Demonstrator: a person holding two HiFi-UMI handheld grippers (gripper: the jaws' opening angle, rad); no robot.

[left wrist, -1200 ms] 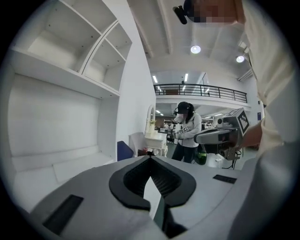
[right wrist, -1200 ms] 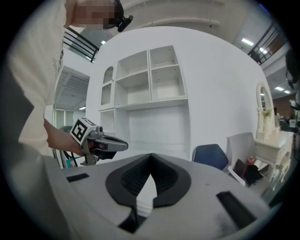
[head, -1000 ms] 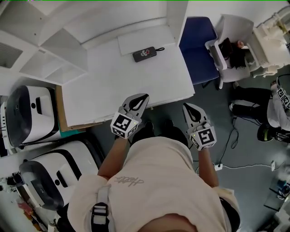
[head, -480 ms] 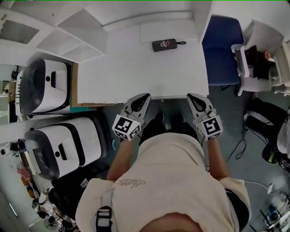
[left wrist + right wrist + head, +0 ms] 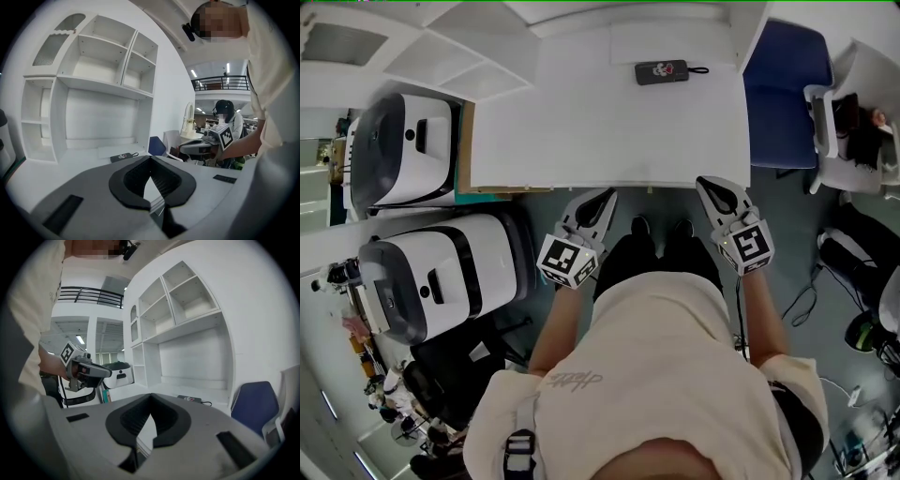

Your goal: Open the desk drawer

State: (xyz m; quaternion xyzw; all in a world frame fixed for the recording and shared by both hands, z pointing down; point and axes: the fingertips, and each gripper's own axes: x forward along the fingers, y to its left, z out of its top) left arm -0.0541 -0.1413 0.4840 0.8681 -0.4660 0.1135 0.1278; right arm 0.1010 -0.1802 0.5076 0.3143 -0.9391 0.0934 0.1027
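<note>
Approach phase here: nothing is gripped yet and the drawer is not in sight from any camera. Far left stand two white-and-black machines (image 5: 412,150), well clear of the job. Then comes the white desk (image 5: 581,131), a plain flat top with white shelving (image 5: 103,61) at its far side. My left gripper (image 5: 607,193) hovers at the near edge of that top, its jaws closed tip to tip with nothing between them, only the pale desk surface showing through the gap behind the tips. Farther back lies a small dark device with a cord loop (image 5: 662,71), not part of this. My right gripper (image 5: 705,182) hangs at the near edge too, jaws also together and empty, and beyond it on the right sits a blue chair (image 5: 783,94). I reckon the drawer is tucked under the near lip of the top, hidden from above, so I can't describe its front or handle. Next, I'd say, one gripper must drop below the edge, part its jaws and find a handle or lip to pull toward me.
</note>
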